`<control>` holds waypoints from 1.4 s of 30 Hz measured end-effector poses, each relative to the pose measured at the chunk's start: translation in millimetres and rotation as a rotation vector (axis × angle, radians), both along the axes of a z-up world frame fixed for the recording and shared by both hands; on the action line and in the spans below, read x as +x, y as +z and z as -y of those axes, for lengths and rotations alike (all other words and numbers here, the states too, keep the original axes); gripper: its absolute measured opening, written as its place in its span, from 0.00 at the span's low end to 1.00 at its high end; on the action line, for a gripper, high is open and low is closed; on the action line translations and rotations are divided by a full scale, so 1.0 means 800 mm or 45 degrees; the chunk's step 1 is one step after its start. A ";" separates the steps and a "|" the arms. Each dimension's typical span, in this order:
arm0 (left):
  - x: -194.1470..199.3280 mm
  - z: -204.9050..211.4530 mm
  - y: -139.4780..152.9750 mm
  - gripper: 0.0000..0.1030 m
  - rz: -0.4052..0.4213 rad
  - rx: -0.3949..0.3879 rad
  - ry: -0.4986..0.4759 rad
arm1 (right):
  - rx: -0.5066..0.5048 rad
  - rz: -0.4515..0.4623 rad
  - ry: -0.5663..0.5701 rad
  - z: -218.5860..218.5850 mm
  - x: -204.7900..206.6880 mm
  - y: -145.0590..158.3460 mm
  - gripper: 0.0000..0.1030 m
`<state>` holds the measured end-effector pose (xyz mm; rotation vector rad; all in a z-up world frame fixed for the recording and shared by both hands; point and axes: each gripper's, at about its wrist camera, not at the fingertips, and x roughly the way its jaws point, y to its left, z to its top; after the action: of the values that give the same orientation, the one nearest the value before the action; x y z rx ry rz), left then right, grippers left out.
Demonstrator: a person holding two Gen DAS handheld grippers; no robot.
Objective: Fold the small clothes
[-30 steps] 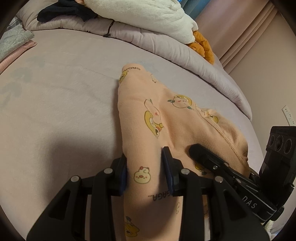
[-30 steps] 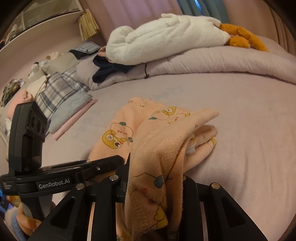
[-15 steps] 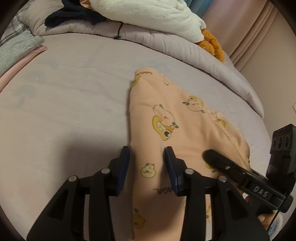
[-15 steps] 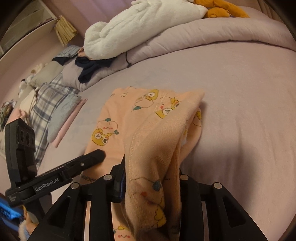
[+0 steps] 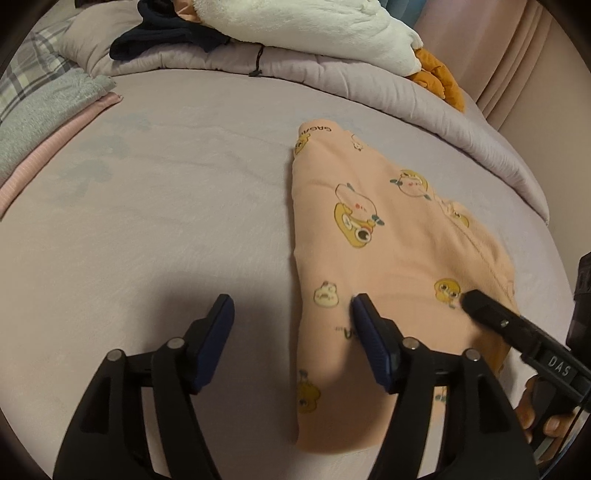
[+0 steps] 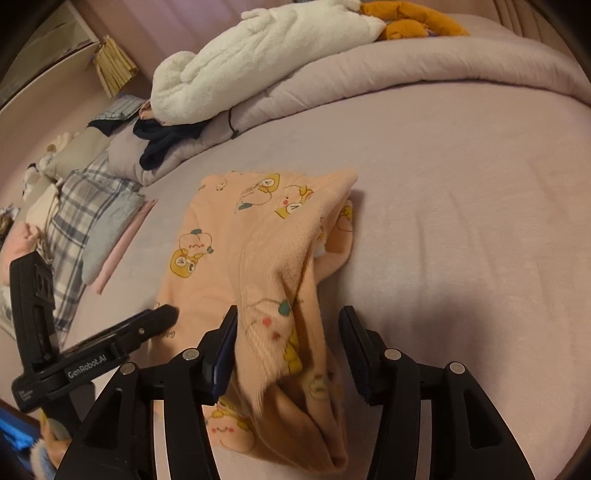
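A small peach garment (image 5: 388, 240) printed with yellow cartoon animals lies folded on the lilac bed sheet (image 5: 166, 221). My left gripper (image 5: 292, 301) hovers over its near left edge. Its jaws are opening, and the right finger rests on the cloth while the left is over bare sheet. In the right wrist view the garment (image 6: 229, 258) has a raised fold running between the jaws of my right gripper (image 6: 289, 312). Those jaws are opening too, and the right pad stands clear of the cloth. Each gripper shows in the other's view: the right gripper's finger (image 5: 517, 332) and the left gripper's finger (image 6: 122, 332).
A rolled lilac duvet (image 5: 369, 85) bounds the far side, with a white plush blanket (image 5: 295, 26), an orange plush toy (image 5: 439, 81) and a dark garment (image 5: 166, 33) on it. Folded grey, plaid and pink cloths (image 6: 92, 221) are stacked at the left.
Both grippers' jaws have spread wide and let the peach garment go. The lifted fold has sunk towards the bed, and the garment lies flatter.
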<state>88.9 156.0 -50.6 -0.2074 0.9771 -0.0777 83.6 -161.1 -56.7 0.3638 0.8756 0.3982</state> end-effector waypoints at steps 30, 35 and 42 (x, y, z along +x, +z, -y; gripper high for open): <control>-0.052 0.029 -0.012 0.72 -0.051 0.089 -0.029 | -0.180 0.000 0.068 -0.008 -0.040 -0.013 0.51; -0.058 0.032 -0.011 0.73 -0.054 0.093 -0.022 | -0.203 0.003 0.072 -0.008 -0.045 -0.012 0.51; -0.069 0.031 -0.010 0.77 -0.063 0.085 0.014 | -0.197 0.004 0.069 -0.008 -0.050 -0.009 0.51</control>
<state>33.5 131.1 -58.6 -0.1539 1.0261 -0.0300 43.3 -154.3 -63.5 0.1973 0.9087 0.3780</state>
